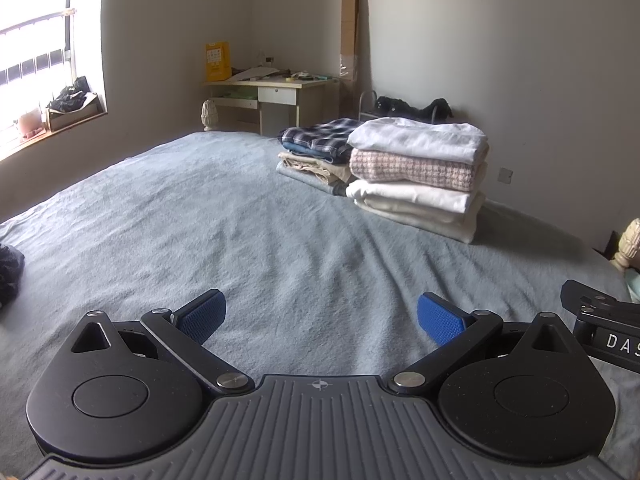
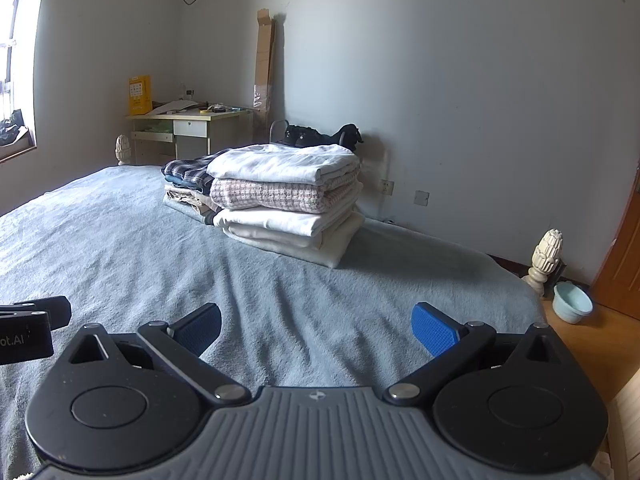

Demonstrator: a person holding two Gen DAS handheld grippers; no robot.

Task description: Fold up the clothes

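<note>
Both claws hung wide and empty over the bed (image 1: pixel 240 216): the left gripper (image 1: pixel 321 316) and the right gripper (image 2: pixel 316 328) side by side. Folded clothes (image 2: pixel 286 200) sat stacked near the far edge. A dark garment (image 1: pixel 10 272) lay at the left edge; reaching for it carelessly risked dragging the sheet.

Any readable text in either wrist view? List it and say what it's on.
"DAS", cut off by the frame edge: white letters on the right tool body, left wrist view.
"ot.AI", start cut off: on the left tool body, right wrist view.
Yellow box on the desk: print too small to read.
</note>
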